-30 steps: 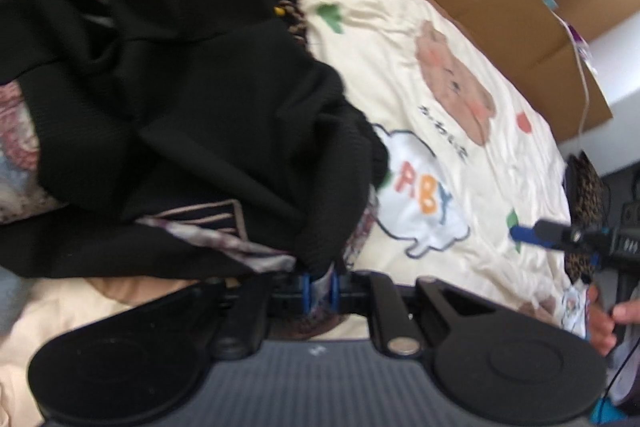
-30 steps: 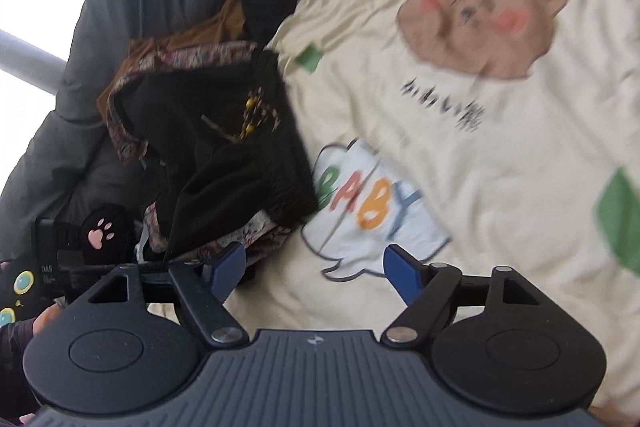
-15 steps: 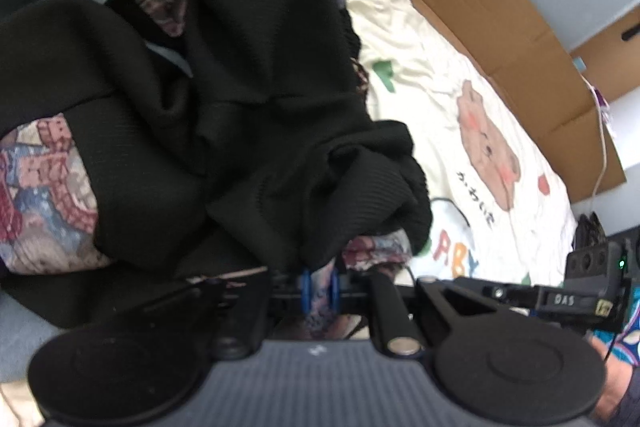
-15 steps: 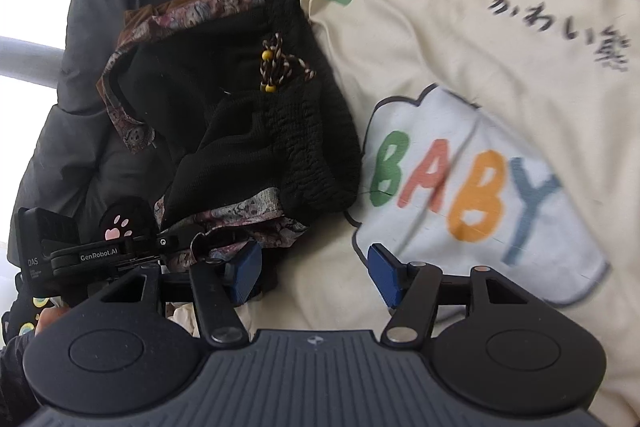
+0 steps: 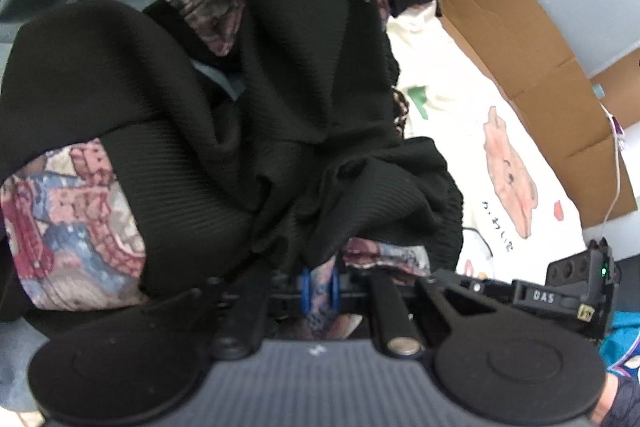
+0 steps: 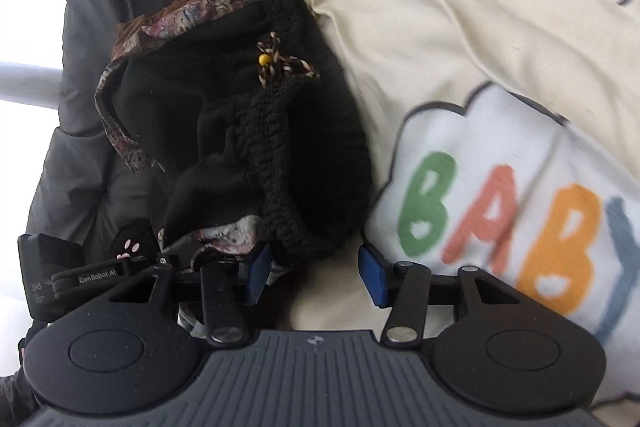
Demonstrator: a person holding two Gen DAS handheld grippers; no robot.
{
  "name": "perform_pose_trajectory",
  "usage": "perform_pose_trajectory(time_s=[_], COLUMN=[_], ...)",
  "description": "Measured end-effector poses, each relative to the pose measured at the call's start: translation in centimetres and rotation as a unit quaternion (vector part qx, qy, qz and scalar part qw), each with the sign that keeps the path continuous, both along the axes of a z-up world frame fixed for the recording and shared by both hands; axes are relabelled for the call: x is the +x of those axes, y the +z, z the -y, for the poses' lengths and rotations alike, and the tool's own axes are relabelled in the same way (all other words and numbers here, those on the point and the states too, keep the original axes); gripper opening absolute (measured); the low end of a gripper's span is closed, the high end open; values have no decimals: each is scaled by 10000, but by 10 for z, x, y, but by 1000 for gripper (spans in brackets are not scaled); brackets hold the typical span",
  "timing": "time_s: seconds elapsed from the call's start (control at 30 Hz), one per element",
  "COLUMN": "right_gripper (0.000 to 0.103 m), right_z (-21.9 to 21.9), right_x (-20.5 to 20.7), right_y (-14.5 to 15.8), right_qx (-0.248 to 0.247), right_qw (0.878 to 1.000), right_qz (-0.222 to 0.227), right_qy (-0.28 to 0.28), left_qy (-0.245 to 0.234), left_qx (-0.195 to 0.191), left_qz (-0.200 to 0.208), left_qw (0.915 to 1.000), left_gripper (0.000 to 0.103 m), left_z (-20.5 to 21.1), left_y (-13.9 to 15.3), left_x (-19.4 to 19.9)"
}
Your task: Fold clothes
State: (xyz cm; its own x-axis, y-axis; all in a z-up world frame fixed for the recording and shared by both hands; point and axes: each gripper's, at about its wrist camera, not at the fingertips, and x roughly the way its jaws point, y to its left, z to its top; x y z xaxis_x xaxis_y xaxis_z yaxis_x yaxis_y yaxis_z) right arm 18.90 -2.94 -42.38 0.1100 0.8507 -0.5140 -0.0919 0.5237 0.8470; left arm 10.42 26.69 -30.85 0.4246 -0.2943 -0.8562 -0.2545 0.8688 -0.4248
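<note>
Garment: a black ribbed garment (image 5: 248, 131) with a patterned lining, lying crumpled in a heap on the bed at the edge of the cream blanket (image 6: 460, 39), beside the "BABY" print.
Waistband: a gathered, elastic-looking band (image 6: 276, 163) with a braided tie and a yellow bead (image 6: 264, 59) faces the right wrist view; it looks like trousers or a skirt, though the heap hides too much to be sure.
Left tongs (image 5: 319, 287): pressed nearly together, pinching a fold of the patterned lining at the near edge of the heap; black cloth hangs just over them.
Right tongs (image 6: 314, 273): half spread and closing; the low end of the waistband sits just ahead of the gap, by the left pad, and neither pad presses on cloth yet.
Spacing: the two pairs of tongs are close together at the same near edge; each shows at the border of the other's view.
Handling: soft, limp and light; the knit will sag and bunch, and should not slip from the pads. Nothing fragile, save that the tie could snag.
Hold point: the thick waistband is judged the firmest grip, taken well clear of the tie; a second hold further along the same band would let the cloth be spread flat.
Risk: pinching lining alone may pull the layers apart instead of lifting the whole piece.
Surroundings: a grey quilted cover (image 6: 84, 67) behind the heap; cardboard (image 5: 532, 67) beyond the blanket.
Progress: early; no fold made.
</note>
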Motion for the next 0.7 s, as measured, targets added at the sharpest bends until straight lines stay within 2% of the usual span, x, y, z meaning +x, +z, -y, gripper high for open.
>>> perform_pose_trajectory(time_s=[0.03,0.13,0.2,0.27,0.37,0.5,0.7], right_gripper=[45,43,36,16,15,13,12], right_z=[-3,-11,-14,-13,-10,7,41], right_x=[2,7,10,12,10,5,-2], right_y=[0,-2,-2,-1,12,25,41], right_qx=[7,54,74,37,-144,-373,-728], right_qw=[10000,10000,9999,9999,9995,9985,9956], right_qz=[2,-67,-80,-31,262,401,506], right_qy=[18,-9,-70,-94,46,-29,-307], left_qy=[-9,-31,-48,-78,-205,-430,-943], left_qx=[1,44,43,19,37,-139,-334], left_qz=[-12,-42,-68,-100,-110,-182,-247], left_qw=[10000,10000,10000,9999,9997,9988,9947], left_gripper=[11,11,11,11,11,11,11], left_z=[1,8,3,4,8,23,73], left_y=[-2,-8,-2,-2,3,2,2], left_x=[0,1,-5,-7,-11,-16,-26])
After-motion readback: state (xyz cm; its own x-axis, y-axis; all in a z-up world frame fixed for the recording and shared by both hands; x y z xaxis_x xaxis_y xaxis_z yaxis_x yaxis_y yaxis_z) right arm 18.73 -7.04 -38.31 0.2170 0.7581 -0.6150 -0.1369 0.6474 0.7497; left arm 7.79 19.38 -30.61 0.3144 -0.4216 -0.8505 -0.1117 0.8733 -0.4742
